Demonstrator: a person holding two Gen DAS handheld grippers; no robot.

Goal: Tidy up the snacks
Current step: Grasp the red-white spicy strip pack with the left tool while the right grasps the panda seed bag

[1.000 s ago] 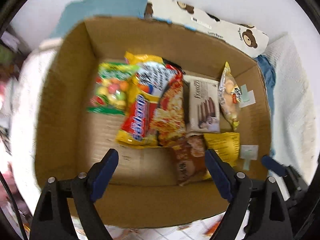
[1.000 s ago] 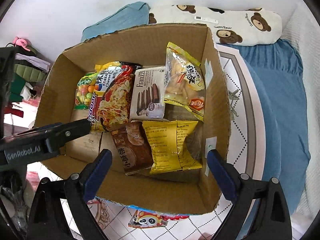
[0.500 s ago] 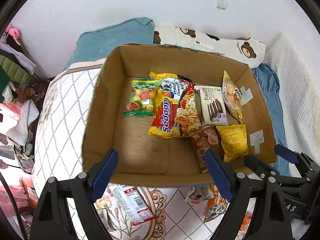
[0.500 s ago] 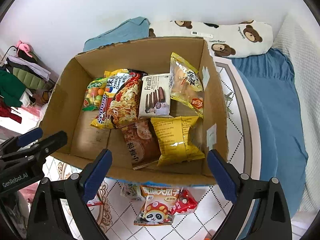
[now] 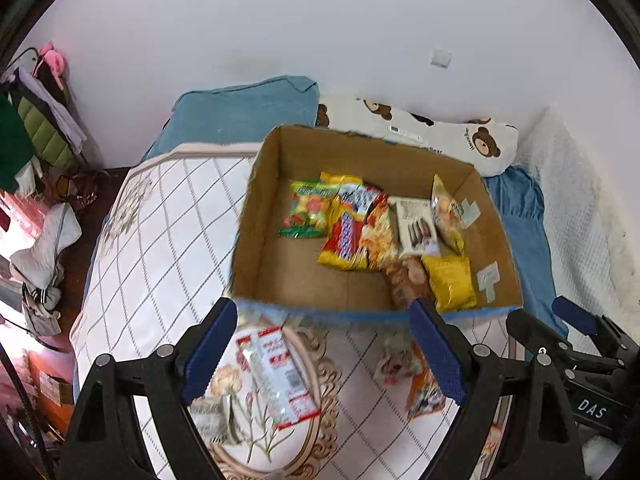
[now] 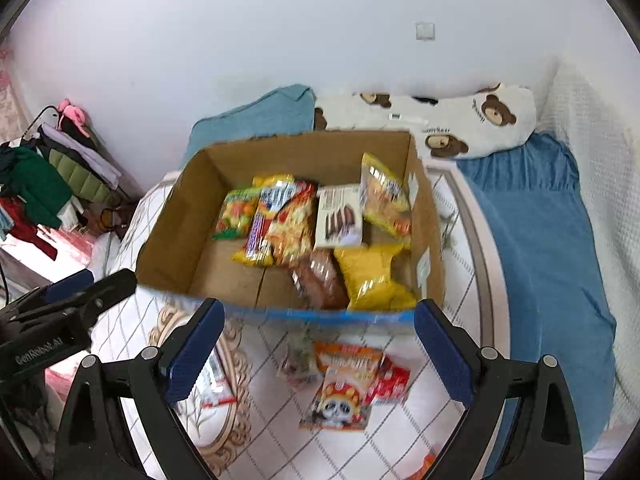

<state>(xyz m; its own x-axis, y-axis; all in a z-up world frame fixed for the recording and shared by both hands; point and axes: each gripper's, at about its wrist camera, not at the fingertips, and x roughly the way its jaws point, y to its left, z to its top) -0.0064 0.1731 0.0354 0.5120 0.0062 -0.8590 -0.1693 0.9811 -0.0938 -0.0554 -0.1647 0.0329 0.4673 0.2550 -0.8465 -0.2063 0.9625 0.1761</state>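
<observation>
An open cardboard box stands on a patterned bedspread. Inside lie a green candy bag, a yellow-red noodle pack, a white biscuit box, a yellow packet and a brown packet. In front of the box lie loose snacks: a white-red packet, an orange packet, a panda packet and a red packet. My left gripper hangs open above the near side, nothing between its fingers. My right gripper is open and empty too, beside it on the right.
A bear-print pillow and a teal cushion lie behind the box against the white wall. A blue blanket covers the right side of the bed. Clothes are piled off the bed's left edge.
Both grippers have drawn back and upward from the box. The box now looks smaller and farther. The loose packets on the bedspread in front of it have come into view.
</observation>
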